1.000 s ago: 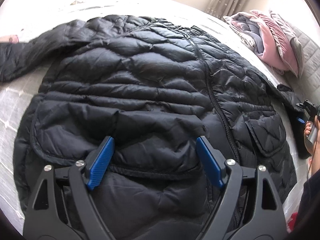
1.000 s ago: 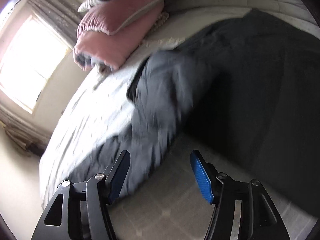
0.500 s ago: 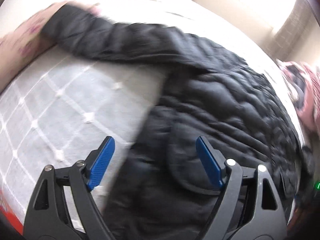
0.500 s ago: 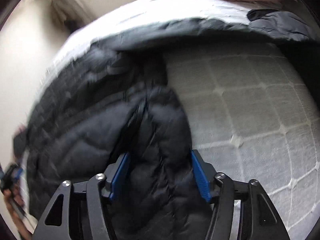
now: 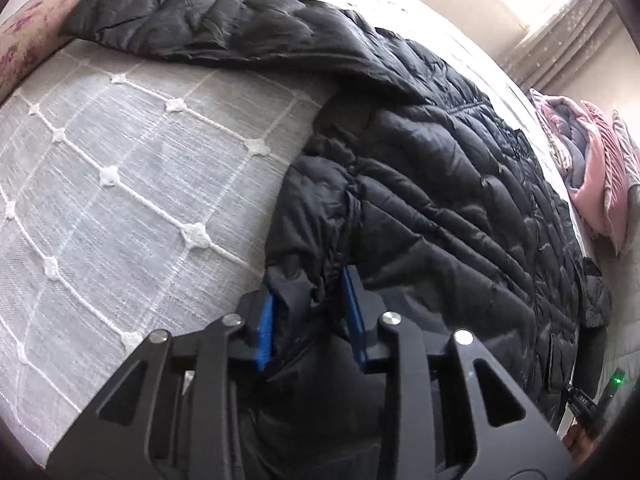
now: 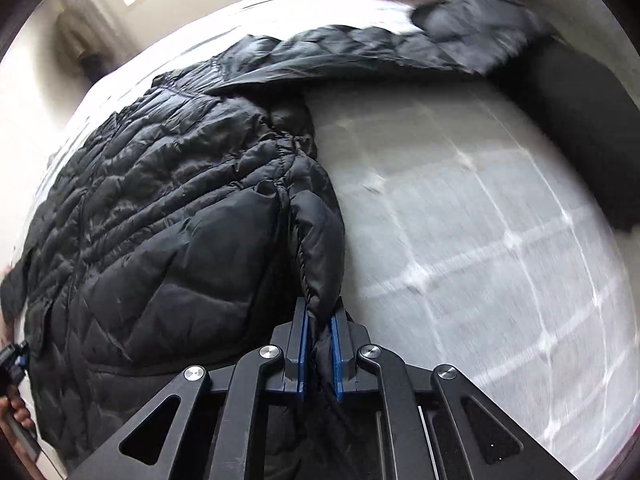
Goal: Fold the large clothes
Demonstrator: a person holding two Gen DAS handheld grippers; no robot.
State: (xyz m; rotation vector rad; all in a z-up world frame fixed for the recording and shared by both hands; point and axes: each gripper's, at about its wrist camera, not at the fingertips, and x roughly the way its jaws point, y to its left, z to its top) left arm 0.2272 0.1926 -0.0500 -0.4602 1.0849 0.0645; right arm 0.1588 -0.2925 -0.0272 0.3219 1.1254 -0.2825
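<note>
A black quilted puffer jacket (image 5: 440, 184) lies spread front-up on a bed, sleeves out to the sides. In the left wrist view one sleeve (image 5: 200, 28) runs to the top left. My left gripper (image 5: 308, 292) is at the jacket's side edge near the hem. Its jaws are closing, and bunched fabric is squeezed between the blue pads. In the right wrist view the jacket (image 6: 160, 220) fills the left half, and its other sleeve (image 6: 460, 36) reaches to the upper right. My right gripper (image 6: 320, 312) is closing too, its pads pinching a fold of the opposite side edge.
A grey-white bedspread (image 5: 120, 160) with a stitched grid covers the bed (image 6: 480, 240). Pink and grey pillows (image 5: 596, 176) are stacked at the head. A dark bolster-like shape (image 6: 580, 128) lies at the right. A floral fabric edge (image 5: 24, 32) shows at the top left.
Both grippers swung from over the jacket out to its opposite side edges. Their jaws went from wide apart to closed on the fabric.
</note>
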